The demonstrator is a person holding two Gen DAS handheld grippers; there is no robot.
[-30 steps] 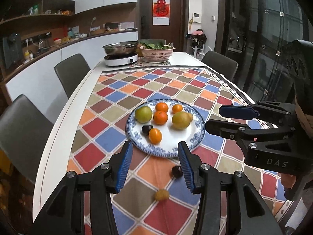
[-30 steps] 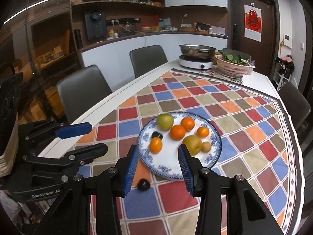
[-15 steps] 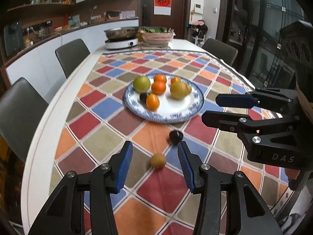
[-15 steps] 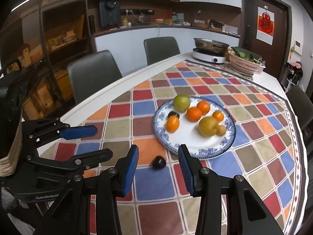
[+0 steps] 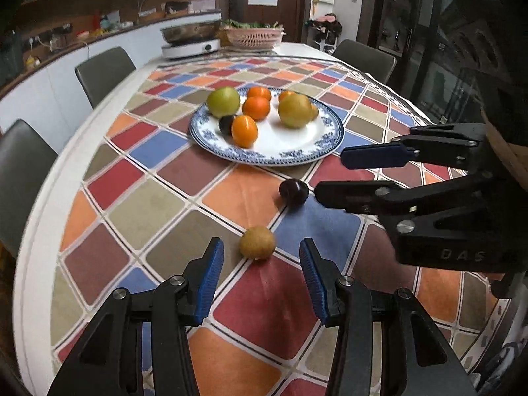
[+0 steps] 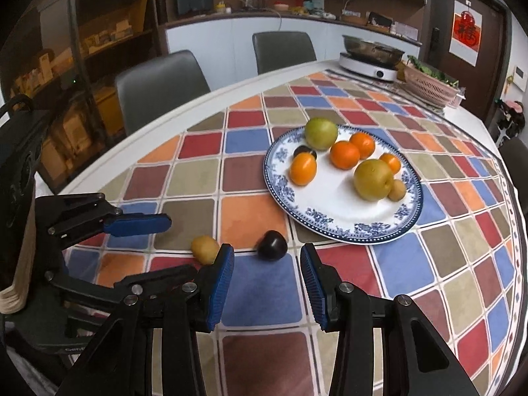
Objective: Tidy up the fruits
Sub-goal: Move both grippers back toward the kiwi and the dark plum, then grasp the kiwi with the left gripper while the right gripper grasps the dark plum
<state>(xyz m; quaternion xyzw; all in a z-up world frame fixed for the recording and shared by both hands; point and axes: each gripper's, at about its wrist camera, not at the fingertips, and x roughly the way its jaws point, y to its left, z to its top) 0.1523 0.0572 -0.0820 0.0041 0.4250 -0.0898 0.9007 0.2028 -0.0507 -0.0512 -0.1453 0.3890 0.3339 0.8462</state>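
Observation:
A blue-and-white plate on the checked tablecloth holds several fruits: oranges, a green apple, a yellow pear and a dark plum. Two fruits lie loose on the cloth in front of the plate: a small brown fruit and a dark plum. My left gripper is open, its blue pads on either side of the brown fruit and just short of it, not touching. My right gripper is open too, with the dark plum just beyond its tips.
At the table's far end stand an induction cooker with a steel pan and a pink basket of greens. Grey chairs line the left side, another is at the far right. The white table edge runs along the left.
Both grippers have come down and forward toward the tablecloth. The loose brown fruit and dark plum now sit much closer to the fingertips. Jaw openings look the same.

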